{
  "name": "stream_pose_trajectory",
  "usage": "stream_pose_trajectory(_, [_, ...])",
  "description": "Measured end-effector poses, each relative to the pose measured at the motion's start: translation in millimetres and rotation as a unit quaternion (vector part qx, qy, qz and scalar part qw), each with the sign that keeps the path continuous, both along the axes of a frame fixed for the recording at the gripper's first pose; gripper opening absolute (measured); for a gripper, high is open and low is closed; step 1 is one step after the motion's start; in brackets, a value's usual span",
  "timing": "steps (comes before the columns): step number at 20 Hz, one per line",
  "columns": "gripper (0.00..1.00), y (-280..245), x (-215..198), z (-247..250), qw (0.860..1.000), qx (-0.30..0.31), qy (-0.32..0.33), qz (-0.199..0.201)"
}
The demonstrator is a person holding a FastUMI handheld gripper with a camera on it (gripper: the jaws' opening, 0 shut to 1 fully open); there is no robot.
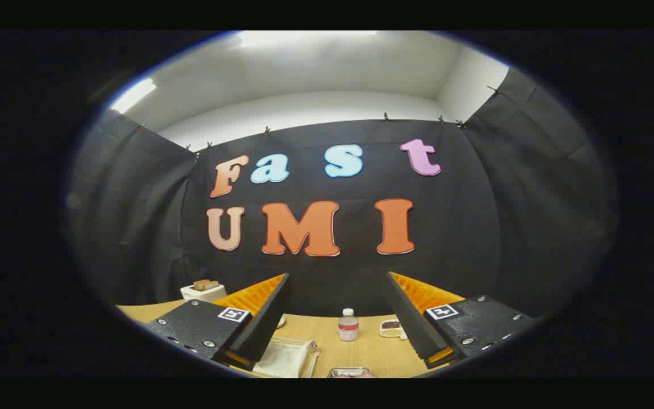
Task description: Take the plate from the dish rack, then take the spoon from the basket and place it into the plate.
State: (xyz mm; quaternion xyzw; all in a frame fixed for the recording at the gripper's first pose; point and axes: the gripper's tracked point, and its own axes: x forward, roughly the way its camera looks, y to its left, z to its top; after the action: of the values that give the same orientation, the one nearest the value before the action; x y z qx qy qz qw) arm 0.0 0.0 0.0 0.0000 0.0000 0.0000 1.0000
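Between my tongs (338, 318), whose fingers stand wide apart and hold nothing, I see a small bottle (348, 325) and a little dish of something dark (391, 326) on the table (372, 352); I cannot make out the plate, dish rack, spoon or basket from here. I'd expect the plate to be stiff, slick and breakable, best pinched at its rim, and the spoon light and slippery, best taken mid-handle

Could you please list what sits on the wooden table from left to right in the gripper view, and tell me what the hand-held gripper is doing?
White toaster → clear bag → small bottle → little tray of dark bits. The hand-held gripper is open, its fingers wide apart above the table, holding nothing.
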Motion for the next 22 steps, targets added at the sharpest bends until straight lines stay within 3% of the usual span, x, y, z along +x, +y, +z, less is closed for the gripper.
stream_pose_trajectory(14, [0.97, 49, 3, 40, 0.999, -0.01, -0.016, 0.045])
stream_pose_trajectory(22, [0.97, 71, 9, 41, 0.998, 0.014, 0.016, 0.066])
